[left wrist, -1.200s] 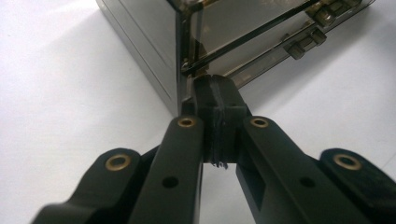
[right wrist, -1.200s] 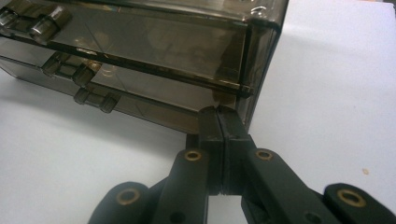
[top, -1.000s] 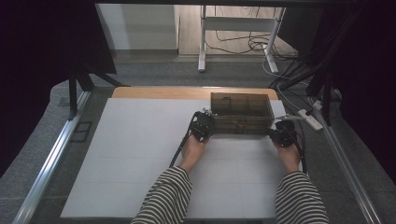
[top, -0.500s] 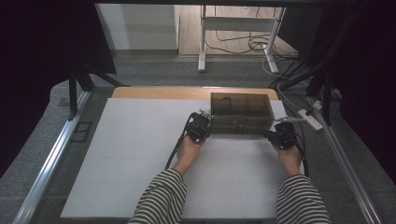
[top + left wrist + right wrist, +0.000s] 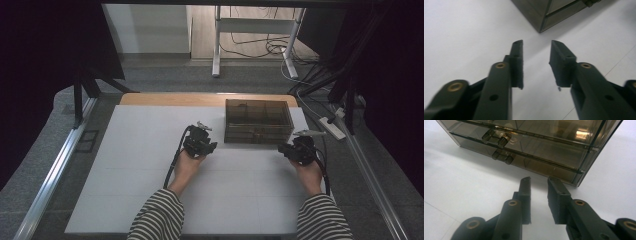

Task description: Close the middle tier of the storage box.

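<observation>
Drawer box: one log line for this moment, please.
left gripper: just opening, empty | right gripper: just opening, empty | smoky drawer box: on table, drawers shut, untouched

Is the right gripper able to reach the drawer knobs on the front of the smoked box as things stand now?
Probably yes. The right gripper has open, empty jaws facing the box front. The two knobs lie off to one side of its line, with bare table between, so nothing blocks the way.

Both tongs, left (image 5: 200, 142) and right (image 5: 298, 149), have just been opening, empty.
</observation>
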Demonstrator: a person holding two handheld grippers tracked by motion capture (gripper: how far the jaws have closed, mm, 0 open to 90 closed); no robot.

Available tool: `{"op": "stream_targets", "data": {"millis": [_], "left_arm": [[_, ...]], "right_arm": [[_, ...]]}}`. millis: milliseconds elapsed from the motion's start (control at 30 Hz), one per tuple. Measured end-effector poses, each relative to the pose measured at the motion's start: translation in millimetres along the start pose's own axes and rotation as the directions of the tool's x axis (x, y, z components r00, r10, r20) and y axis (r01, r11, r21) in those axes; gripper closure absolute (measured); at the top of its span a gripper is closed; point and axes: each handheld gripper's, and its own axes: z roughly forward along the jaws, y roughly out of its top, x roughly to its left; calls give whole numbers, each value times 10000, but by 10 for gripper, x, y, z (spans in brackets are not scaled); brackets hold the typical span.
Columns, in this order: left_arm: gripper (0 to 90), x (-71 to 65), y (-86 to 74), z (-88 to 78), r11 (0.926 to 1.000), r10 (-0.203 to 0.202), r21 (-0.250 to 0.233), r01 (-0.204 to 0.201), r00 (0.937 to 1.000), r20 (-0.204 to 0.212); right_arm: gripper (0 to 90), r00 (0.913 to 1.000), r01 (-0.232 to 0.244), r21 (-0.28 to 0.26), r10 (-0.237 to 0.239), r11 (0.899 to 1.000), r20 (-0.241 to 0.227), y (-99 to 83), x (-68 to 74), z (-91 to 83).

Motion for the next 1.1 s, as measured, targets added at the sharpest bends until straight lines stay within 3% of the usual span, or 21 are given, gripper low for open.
{"op": "stream_targets", "data": {"millis": [233, 500, 1100], "left_arm": [[534, 67, -79, -134, 9996, -116, -255, 118, 9999, 85], [507, 142, -204, -277, 9989, -170, -425, 174, 9998, 95], [475, 280, -454, -474, 9957, -261, -892, 260, 9997, 0]], "right_arm": [[618, 9999, -101, -22, 101, 9999, -71, -62, 17, -16], [549, 9997, -91, -47, 90, 9999, -212, -139, 46, -69], [497, 9983, -238, -99, 232, 9997, -544, -233, 89, -116]]}}
